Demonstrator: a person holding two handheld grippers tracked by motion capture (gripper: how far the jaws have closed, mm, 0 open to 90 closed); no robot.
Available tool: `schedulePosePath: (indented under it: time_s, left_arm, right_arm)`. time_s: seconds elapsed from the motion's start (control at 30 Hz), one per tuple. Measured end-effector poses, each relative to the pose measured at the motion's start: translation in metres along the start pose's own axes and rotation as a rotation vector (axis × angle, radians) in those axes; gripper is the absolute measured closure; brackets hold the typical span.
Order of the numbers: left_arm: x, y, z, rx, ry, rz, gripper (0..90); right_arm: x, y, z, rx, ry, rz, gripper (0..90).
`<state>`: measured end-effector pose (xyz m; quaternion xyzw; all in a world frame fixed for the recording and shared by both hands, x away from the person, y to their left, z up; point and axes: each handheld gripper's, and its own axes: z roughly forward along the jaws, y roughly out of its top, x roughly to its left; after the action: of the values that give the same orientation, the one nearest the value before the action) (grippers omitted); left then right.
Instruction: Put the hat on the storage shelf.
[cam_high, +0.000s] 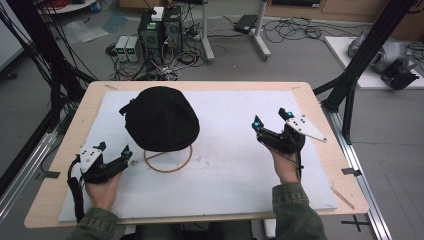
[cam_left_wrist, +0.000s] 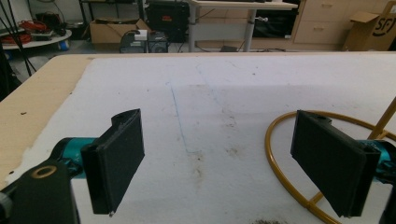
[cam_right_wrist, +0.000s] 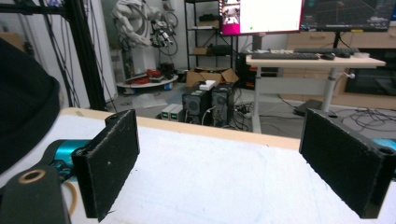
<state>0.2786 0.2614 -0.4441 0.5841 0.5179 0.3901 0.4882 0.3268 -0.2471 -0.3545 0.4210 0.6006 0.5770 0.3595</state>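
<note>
Centrally on the bench (cam_high: 70, 150), over a white mat (cam_high: 230, 175), a black cap (cam_high: 161, 119) sits on top of a gold wire stand (cam_high: 169, 161). The stand's round base ring lies flat on the mat, and the cap covers the upper part of the stand, so how the two meet is hidden. The cap's brim points toward the bench's far left corner.

The left tongs (cam_high: 116, 154) rest low over the mat just left of the stand's ring, held in the person's left hand (cam_high: 102, 187). Their jaws stand wide apart with nothing between them. In the left gripper view the left tongs (cam_left_wrist: 212, 163) look along the mat, with the gold ring (cam_left_wrist: 280, 177) curving behind the right-hand jaw, close to it but not gripped.

The right tongs (cam_high: 267, 119) are held in the right hand (cam_high: 286, 167), well apart from the cap on its right side and above bare mat. Their jaws are also spread wide and hold nothing. In the right gripper view the right tongs (cam_right_wrist: 219, 163) face the far edge of the bench, and the dark side of the cap (cam_right_wrist: 23, 107) shows at the left edge, beyond the left-hand jaw and not touching it.
</note>
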Motion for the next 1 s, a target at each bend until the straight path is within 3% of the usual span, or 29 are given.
schedulePosePath:
  time_s: [0.5,0.67,1.0]
  left_arm:
    - [0.000,0.000,0.003,0.000,0.004,-0.004,17.5]
    - [-0.001,0.001,0.004,-0.004,0.004,-0.003,17.5]
    - [-0.001,0.001,0.003,-0.013,0.010,0.000,17.4]
  right_arm:
    - [-0.023,-0.034,-0.021,0.012,-0.069,0.044,11.2]
    - [-0.027,-0.043,-0.025,0.007,-0.102,0.006,11.2]
    - [-0.032,-0.060,-0.032,0.010,-0.183,0.006,11.3]
